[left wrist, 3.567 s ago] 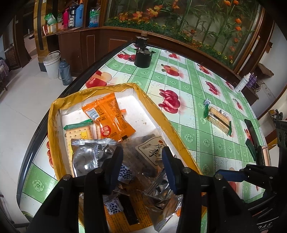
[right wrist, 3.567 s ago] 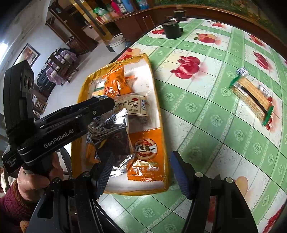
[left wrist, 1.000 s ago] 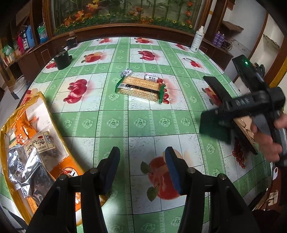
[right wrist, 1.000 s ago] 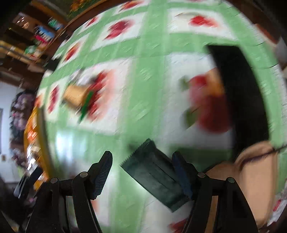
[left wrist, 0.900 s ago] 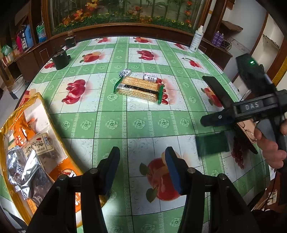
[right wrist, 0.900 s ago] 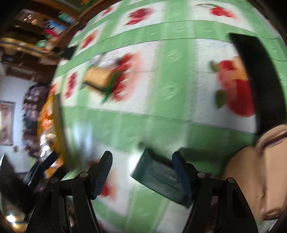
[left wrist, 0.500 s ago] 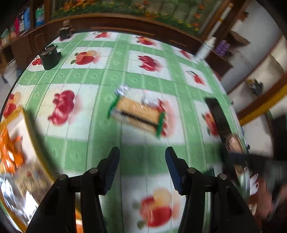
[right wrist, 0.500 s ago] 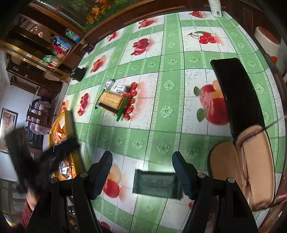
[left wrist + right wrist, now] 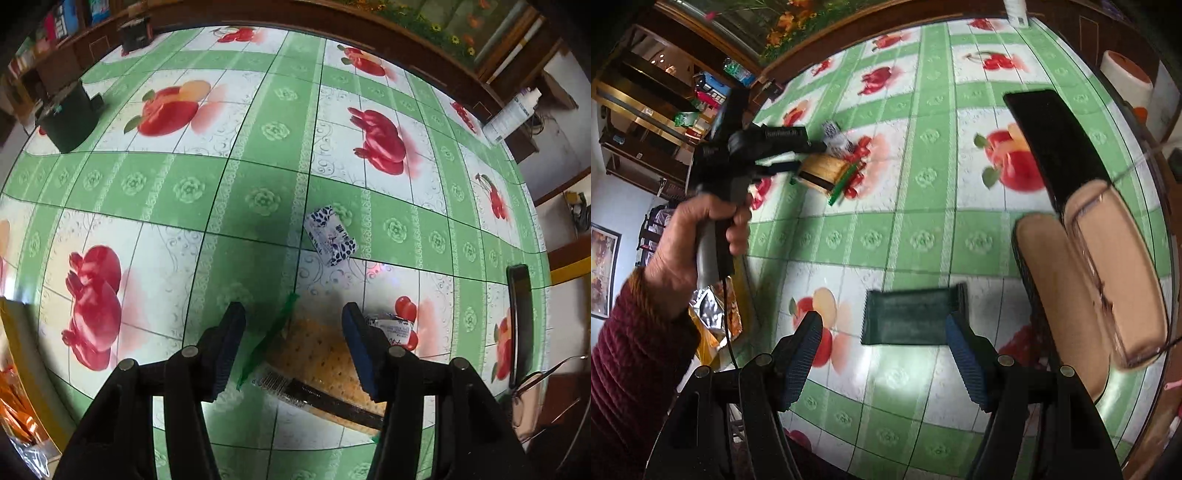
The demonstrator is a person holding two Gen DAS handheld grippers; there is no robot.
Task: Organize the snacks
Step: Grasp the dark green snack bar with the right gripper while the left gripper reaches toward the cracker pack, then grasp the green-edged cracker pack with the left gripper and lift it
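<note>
Hovering over the cracker pack (image 9: 321,365), the left gripper (image 9: 293,347) has its fingers spread about as wide as the pack's short side, one on each flank, and neither pad is seen to press the wrapper; nothing is held. The pack lies flat on the desk (image 9: 221,177), clear-wrapped with green end seals, and a small blue-and-white sweet (image 9: 330,233) sits just beyond it while another small wrapped sweet (image 9: 391,326) lies right beside the right-hand finger. Judged risk: with so little clearance, a finger may land on top of the pack and crush the crackers, or the right-hand finger may catch the neighbouring sweet and drag it along. A further risk is slip, since the film looks smooth and the pack is long, so a grip near one end could let it tilt and drop short of the yellow tray (image 9: 22,354), which shows only at the left edge and stands well apart. The right gripper (image 9: 886,354) also has its fingers spread and empty, poised above a dark green packet (image 9: 908,317) lying flat on the desk; that packet is thin, and closing from above may simply skate over it. A black case (image 9: 1056,147) and a tan glasses case (image 9: 1108,273) nearby crowd that side.
</note>
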